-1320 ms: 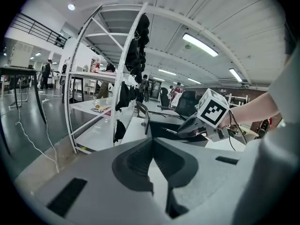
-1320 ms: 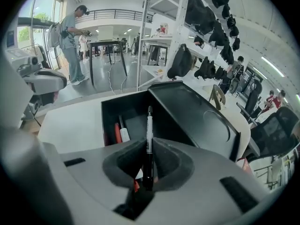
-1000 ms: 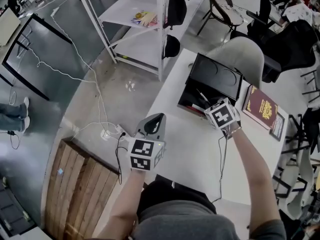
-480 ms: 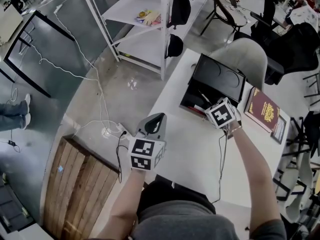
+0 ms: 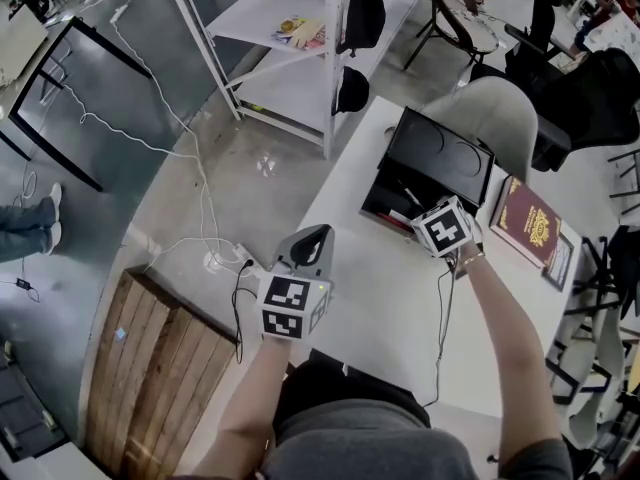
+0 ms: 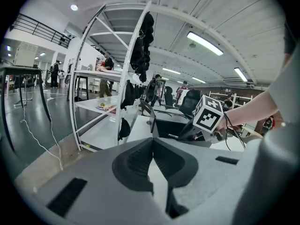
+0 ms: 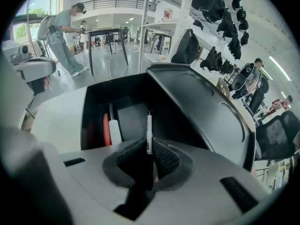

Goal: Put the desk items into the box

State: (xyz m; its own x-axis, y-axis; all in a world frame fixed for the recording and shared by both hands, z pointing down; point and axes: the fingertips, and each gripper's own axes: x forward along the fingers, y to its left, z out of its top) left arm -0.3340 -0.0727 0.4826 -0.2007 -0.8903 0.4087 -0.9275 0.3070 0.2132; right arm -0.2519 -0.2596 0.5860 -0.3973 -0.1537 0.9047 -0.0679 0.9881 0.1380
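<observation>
At the left, the left gripper [image 6: 153,145] hangs off the near edge of the white desk [image 5: 385,303], jaws pressed together with nothing between them; it plays no part for the moment.

Toward the middle stands the black box [image 7: 93,111], its lid [image 7: 201,107] tipped up and back; a red stick [image 7: 106,129] and a white one [image 7: 115,132] already lie side by side along its left inner wall.

Over the box's open mouth, the right gripper [image 7: 149,157] points steeply down, clenched on a slim white pen [image 7: 149,131] with a dark cap; the pen stands out beyond the jaws, its far end aimed into the dark interior and, as far as I can judge, not yet touching the bottom.

Further right, a maroon book [image 5: 522,211] lies on the desk beside the box, not yet packed.

The likely step is the drop of the pen, and that is where trouble sits; let go from this height and slant, the pen may strike the floor end-first and skip out over the low front wall. A lower reach carries its own risk: the gripper could catch the raised lid and swing it shut, or shove the light box across the desk toward the book.
</observation>
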